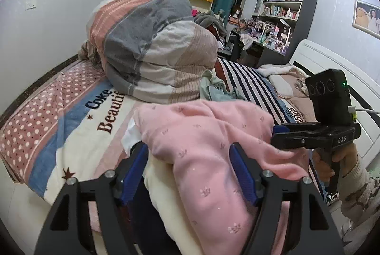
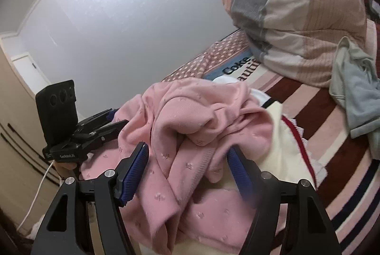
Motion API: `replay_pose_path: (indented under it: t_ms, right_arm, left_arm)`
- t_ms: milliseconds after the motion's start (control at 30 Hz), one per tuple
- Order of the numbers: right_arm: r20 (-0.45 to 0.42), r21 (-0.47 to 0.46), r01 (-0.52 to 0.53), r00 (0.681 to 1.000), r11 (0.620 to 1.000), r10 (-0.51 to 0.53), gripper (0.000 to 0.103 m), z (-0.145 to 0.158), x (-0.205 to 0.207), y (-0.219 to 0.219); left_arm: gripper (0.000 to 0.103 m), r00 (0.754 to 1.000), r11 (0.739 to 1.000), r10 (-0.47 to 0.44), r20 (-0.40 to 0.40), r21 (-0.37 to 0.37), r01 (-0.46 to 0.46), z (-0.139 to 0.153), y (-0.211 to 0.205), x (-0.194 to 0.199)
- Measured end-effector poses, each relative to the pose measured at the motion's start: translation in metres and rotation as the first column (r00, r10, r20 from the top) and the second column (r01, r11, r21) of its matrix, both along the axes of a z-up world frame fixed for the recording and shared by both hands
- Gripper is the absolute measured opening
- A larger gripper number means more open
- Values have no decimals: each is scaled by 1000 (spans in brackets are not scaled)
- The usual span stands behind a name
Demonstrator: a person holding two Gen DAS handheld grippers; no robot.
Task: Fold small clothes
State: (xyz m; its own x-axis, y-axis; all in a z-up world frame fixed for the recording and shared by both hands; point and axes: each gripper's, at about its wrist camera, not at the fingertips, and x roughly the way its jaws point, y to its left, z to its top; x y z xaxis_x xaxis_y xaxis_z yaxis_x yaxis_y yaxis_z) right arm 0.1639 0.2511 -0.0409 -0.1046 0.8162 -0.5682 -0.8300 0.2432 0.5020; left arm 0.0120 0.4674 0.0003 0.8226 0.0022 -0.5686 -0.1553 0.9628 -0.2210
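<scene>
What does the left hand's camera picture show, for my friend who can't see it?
The left gripper is open around a crumpled pink garment lying on a cream one on a bed. The right gripper reaches the pink cloth from the right side. Behind sit a big rolled quilt and a cluttered shelf.

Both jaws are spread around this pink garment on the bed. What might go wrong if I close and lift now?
1. The pink garment is bunched in thick folds, so the right gripper may pinch several layers at once.
2. It lies on a cream garment, which the left gripper might catch too.
3. The grippers sit close together, so they may bump when moving.
</scene>
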Motion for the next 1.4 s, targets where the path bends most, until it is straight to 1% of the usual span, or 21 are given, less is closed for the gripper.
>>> replay_pose_path:
  t_ms: [67, 167, 300, 400, 467, 500, 533, 567, 600, 633, 733, 867, 900, 1000, 1067, 1100, 1167, 1233, 1267, 1300, 1400]
  right_arm:
    - [16, 1, 19, 1000, 1000, -19, 65, 5, -1, -10]
    - [42, -2, 44, 998, 999, -44, 65, 9, -2, -21]
    - [43, 1, 65, 997, 998, -65, 66, 10, -2, -37]
    - [44, 10, 79, 996, 997, -80, 66, 13, -8, -54]
    - [51, 13, 85, 995, 996, -86, 66, 13, -11, -62]
    - [59, 15, 89, 994, 996, -90, 66, 12, -14, -69]
    - [67, 16, 94, 993, 995, -95, 66, 13, -17, -73]
    - [77, 17, 99, 992, 995, -100, 69, 12, -20, -78]
    - [95, 19, 107, 990, 994, -108, 74, 11, -24, -86]
    - [109, 22, 114, 987, 993, -116, 74, 12, -27, -92]
    - [183, 9, 148, 972, 989, -147, 75, 6, -42, -112]
    - [273, -10, 185, 946, 983, -175, 75, -3, -66, -140]
    - [298, -7, 198, 936, 980, -187, 77, -4, -73, -150]
    - [365, 8, 242, 903, 970, -228, 82, -4, -88, -181]
    - [418, 26, 286, 867, 958, -271, 84, -3, -99, -207]
    - [440, 38, 315, 847, 948, -299, 87, -3, -103, -221]
    - [463, 62, 359, 816, 931, -345, 90, -3, -110, -245]
    - [485, 86, 416, 776, 905, -403, 91, -4, -118, -274]
    - [499, 95, 443, 754, 892, -427, 94, -4, -121, -286]
    - [517, 105, 471, 727, 876, -452, 98, -5, -125, -299]
    - [574, 129, 538, 645, 833, -505, 101, -6, -136, -332]
  left_arm:
    - [70, 1000, 1000, 9, 17, 12, -9, 7, -2, -4]
    - [71, 999, 1000, 15, 37, 20, -16, 15, -4, -8]
    - [71, 999, 999, 15, 49, 40, -17, 26, -16, -10]
    - [73, 998, 998, 13, 68, 65, -17, 35, -30, -13]
    - [77, 996, 996, 14, 82, 82, -21, 40, -43, -16]
    - [77, 996, 996, 14, 86, 91, -22, 41, -51, -18]
    - [78, 996, 995, 14, 87, 96, -22, 42, -56, -18]
    - [78, 996, 994, 12, 88, 103, -21, 42, -66, -19]
    - [78, 996, 994, 11, 89, 106, -20, 42, -71, -20]
    - [79, 996, 994, 5, 92, 108, -15, 42, -80, -21]
    - [83, 994, 992, -2, 113, 126, -12, 40, -106, -24]
    - [86, 989, 985, 22, 147, 165, -46, 33, -149, -28]
    - [87, 986, 983, 25, 162, 176, -54, 31, -164, -30]
    - [94, 979, 979, 34, 203, 188, -73, 25, -204, -32]
    - [99, 972, 976, 42, 229, 198, -88, 21, -231, -33]
    - [99, 969, 974, 50, 244, 203, -102, 18, -247, -33]
    - [102, 961, 968, 69, 268, 217, -130, 14, -275, -32]
    - [102, 955, 960, 74, 288, 238, -146, 7, -307, -30]
    - [102, 953, 958, 73, 294, 245, -149, 4, -319, -28]
    - [102, 951, 955, 75, 298, 252, -154, 2, -331, -27]
    - [102, 942, 947, 81, 327, 269, -175, -3, -368, -26]
